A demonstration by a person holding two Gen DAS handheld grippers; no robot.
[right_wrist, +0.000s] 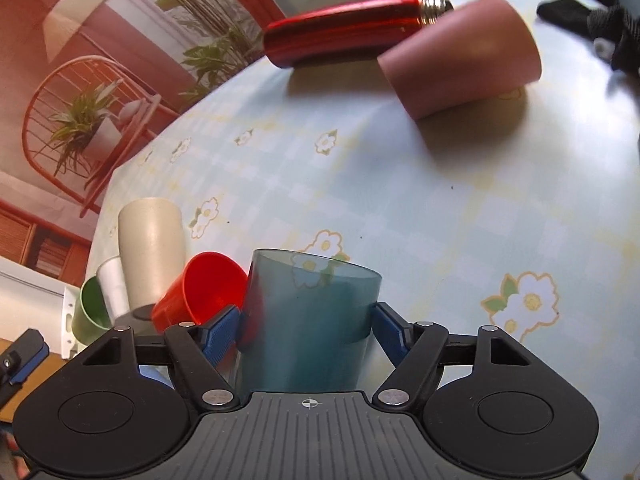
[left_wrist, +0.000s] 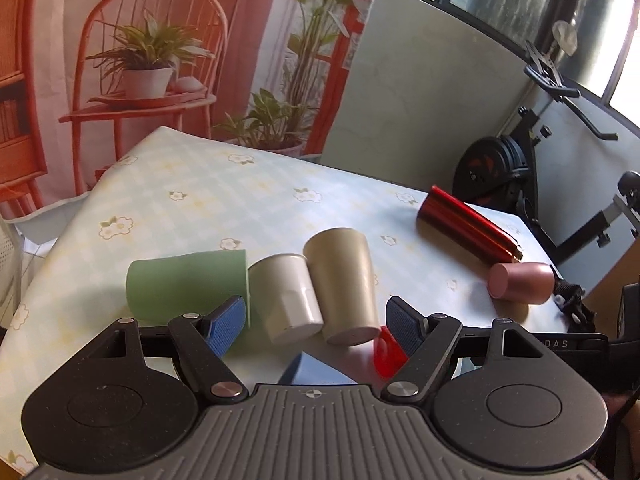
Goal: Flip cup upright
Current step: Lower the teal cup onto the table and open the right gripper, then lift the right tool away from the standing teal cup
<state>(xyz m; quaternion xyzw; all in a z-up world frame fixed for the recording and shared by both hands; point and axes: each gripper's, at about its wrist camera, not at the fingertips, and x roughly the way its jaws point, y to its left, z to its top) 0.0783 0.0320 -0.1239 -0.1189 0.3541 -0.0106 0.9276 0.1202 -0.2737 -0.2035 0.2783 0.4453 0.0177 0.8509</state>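
The right claw (right_wrist: pixel 306 330) is clamped on the translucent blue cup (right_wrist: pixel 308 320), not yet upright; the left claw (left_wrist: pixel 316 320) gapes empty; cups at 10 o'clock remain toppled.

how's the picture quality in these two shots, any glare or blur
Left wrist view: window top right blown out, red cup blurred. Right wrist view: sheen on the tablecloth at right, pink cup soft, strong fisheye bending; right tongs grip the translucent blue cup.

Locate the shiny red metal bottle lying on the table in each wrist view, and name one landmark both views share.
Left wrist view: the shiny red metal bottle lies on its side at right of centre, far across the table.
Right wrist view: the bottle lies near the top centre.
Shared landmark: the pink cup lying beside the bottle's neck.
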